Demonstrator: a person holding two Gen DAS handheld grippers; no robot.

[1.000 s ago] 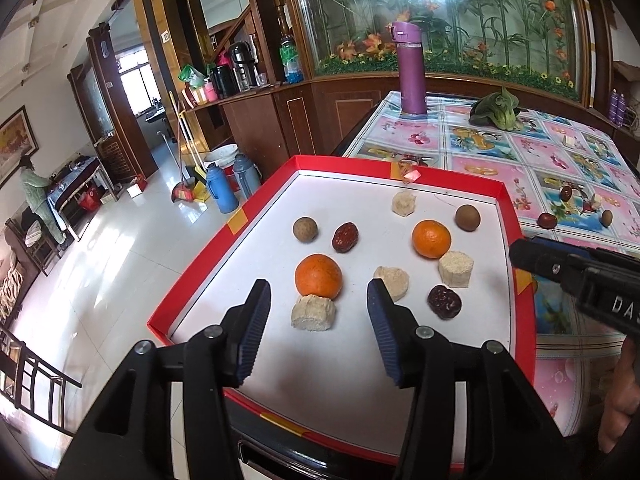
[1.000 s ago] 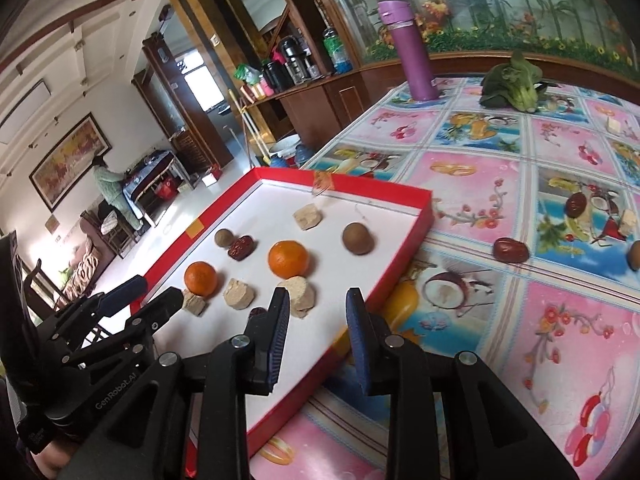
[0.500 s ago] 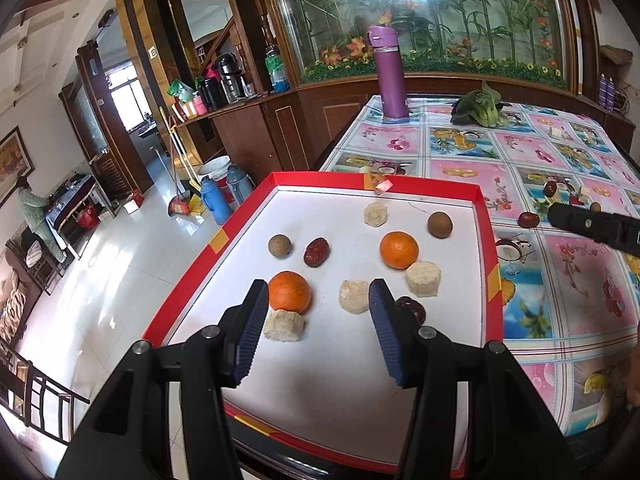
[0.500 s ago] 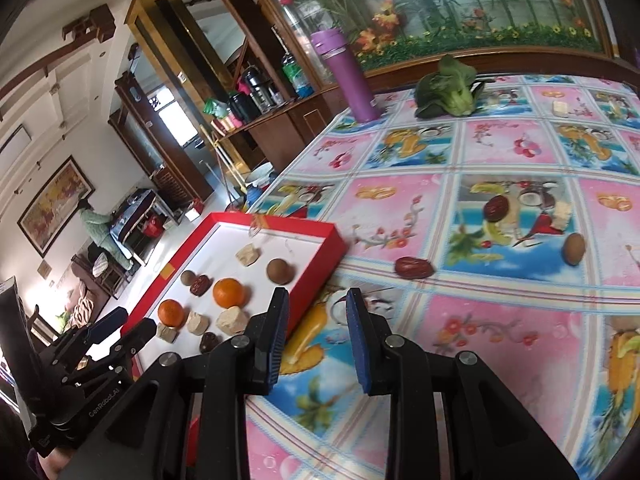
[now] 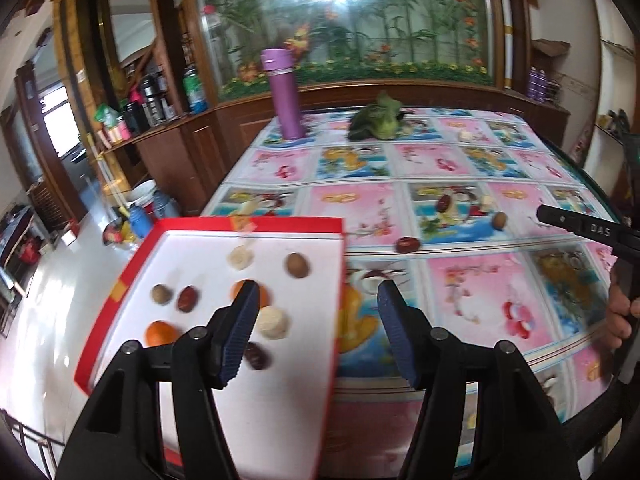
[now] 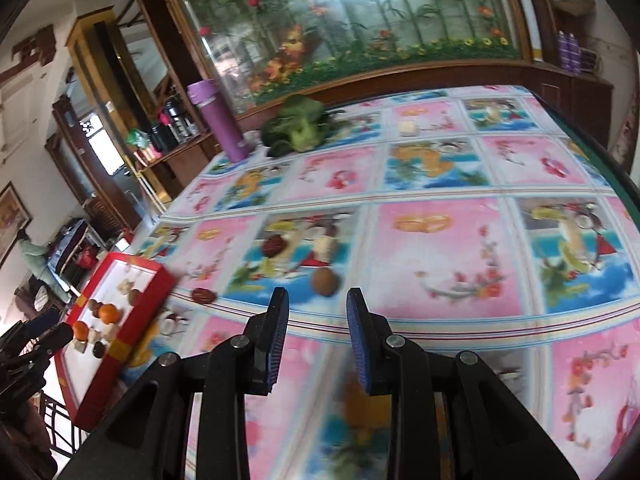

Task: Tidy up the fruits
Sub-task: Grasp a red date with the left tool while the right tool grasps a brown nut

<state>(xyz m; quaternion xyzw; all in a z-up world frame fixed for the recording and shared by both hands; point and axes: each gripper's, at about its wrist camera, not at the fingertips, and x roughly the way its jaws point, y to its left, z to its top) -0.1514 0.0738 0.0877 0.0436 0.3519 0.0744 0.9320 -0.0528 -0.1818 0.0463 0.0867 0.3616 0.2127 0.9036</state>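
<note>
Orange [image 5: 256,294]: hiding partly behind the left finger [image 5: 236,336].
Red tray [image 5: 240,225]: running off the bottom edge (near corner unseen).
Tablecloth [image 6: 440,420]: blurring near its front edge.

The left gripper [image 5: 314,334] hangs with its jaws wide apart and nothing between them, over the right edge of a red tray [image 5: 240,226] on the desk [image 5: 472,304]. Inside the tray lie two oranges [image 5: 160,332], brown round fruits [image 5: 298,266], dark red dates [image 5: 187,298] and pale chunks [image 5: 273,321], all apart. To the right, on the flowered cloth, a date [image 5: 408,245] lies near the tray. Farther off stand a purple bottle [image 5: 284,94] and a leafy green vegetable [image 5: 378,122]. The right gripper [image 5: 560,218] shows at the right edge.
</note>
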